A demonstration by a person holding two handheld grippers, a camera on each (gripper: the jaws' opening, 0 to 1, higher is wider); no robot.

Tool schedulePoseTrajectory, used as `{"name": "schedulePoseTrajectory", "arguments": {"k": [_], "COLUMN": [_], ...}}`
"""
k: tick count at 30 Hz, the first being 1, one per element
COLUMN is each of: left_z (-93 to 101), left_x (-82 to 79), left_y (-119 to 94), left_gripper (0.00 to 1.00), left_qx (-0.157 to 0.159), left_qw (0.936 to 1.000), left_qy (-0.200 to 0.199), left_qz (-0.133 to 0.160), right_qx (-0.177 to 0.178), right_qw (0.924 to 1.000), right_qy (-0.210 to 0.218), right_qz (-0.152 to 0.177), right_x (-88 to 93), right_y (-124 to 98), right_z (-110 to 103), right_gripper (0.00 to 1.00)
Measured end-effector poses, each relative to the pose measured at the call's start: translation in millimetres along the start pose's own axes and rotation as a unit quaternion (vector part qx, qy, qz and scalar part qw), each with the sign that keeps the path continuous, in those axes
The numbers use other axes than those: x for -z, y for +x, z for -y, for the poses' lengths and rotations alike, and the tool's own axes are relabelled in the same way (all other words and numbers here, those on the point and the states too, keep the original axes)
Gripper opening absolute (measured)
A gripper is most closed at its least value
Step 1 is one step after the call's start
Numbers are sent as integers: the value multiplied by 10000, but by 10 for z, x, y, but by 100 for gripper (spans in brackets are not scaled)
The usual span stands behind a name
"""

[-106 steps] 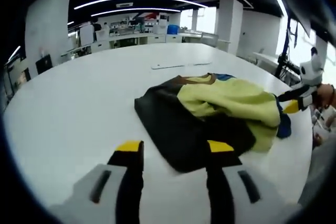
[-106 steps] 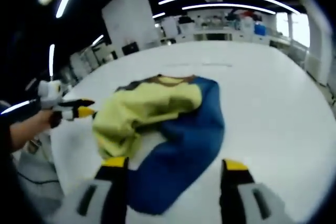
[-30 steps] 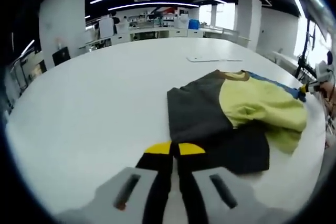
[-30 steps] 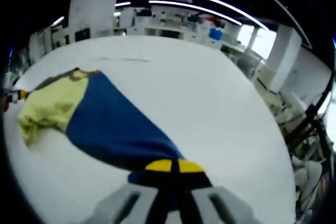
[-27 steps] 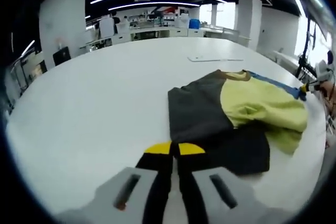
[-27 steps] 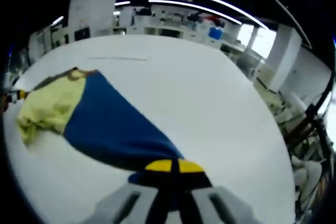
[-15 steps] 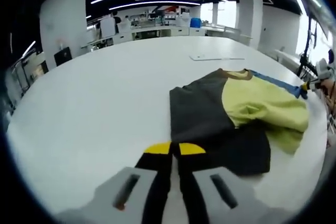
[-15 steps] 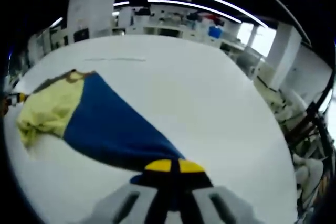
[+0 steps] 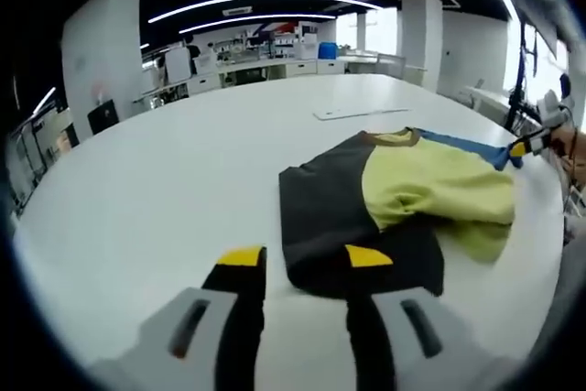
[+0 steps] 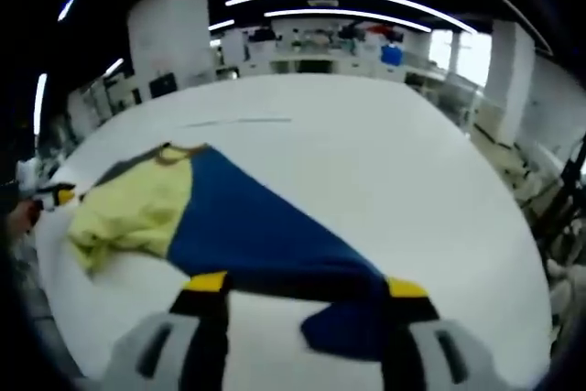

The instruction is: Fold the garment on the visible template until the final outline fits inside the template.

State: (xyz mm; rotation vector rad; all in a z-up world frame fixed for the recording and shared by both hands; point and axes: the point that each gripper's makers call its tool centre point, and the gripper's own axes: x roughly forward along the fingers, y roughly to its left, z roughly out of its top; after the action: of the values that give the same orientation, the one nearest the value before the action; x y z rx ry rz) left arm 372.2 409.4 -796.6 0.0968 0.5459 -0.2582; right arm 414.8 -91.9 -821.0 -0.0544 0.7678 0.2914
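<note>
Left gripper view, colour-block T-shirt [image 9: 385, 199] lying centre-right on white table [image 9: 165, 180], collar toward upper right, left gripper [image 9: 305, 258] and right gripper [image 10: 307, 286] both parted, empty.

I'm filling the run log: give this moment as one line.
left gripper: open, at dark panel edge | right gripper: open, over blue sleeve | garment: spread on white table, yellow middle bunched

Both grippers have let go. The left gripper [image 9: 305, 261], pinched shut on the garment's [image 9: 385, 199] dark hem a moment ago, now stands parted at lower centre. The right gripper [image 10: 307, 286] likewise has spread off the blue corner.
</note>
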Motion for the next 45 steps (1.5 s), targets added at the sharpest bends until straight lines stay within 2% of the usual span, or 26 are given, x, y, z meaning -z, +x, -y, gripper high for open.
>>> {"name": "schedulePoseTrajectory", "arguments": {"k": [4,6,10,16,22,30,32,33,35,36,40,42,45], "left_z": [164,273,372,654,858,1015,1044,1054,1012,1030,1049,1048,1006], "left_x": [-50,-76,-87,-90,-47,60,80,84,119,136,236,251,284], "left_y": [-48,-70,-74,-73,-66,-11,6,14,37,59,147,173,218], "left_gripper": [33,34,36,37,36,31,30,30,28,27,22,23,19], "left_qx": [200,309,494,803,1005,1134,1145,1140,1107,1107,1015,949,891], "left_qw": [9998,9995,9986,9966,9948,9933,9930,9930,9933,9933,9938,9948,9955], "left_qy": [-27,-13,0,38,116,240,282,305,326,319,394,284,185], "left_qz": [86,114,172,195,144,-35,-49,-48,-45,-69,-217,-233,-246], "right_qx": [-274,-427,-779,-1288,-1943,-2533,-2583,-2707,-2773,-2894,-3087,-3121,-3096], "right_qw": [9995,9989,9963,9901,9765,9561,9547,9497,9467,9411,9306,9287,9215], "right_qy": [-98,-108,-154,-386,-822,-1393,-1395,-1483,-1538,-1656,-1859,-1906,-2259], "right_qz": [78,145,314,411,451,480,492,527,560,566,649,614,628], "right_x": [-28,-57,-132,-189,-223,-144,-134,-114,-102,-80,-41,-14,38], "right_y": [-37,-48,-110,-114,-183,-226,-229,-268,-281,-296,-300,-274,-207], "right_z": [-231,-328,-620,-1027,-1638,-2327,-2435,-2552,-2657,-2752,-2969,-3016,-3092], "right_gripper": [87,91,95,98,98,91,89,87,83,80,70,66,61]}}
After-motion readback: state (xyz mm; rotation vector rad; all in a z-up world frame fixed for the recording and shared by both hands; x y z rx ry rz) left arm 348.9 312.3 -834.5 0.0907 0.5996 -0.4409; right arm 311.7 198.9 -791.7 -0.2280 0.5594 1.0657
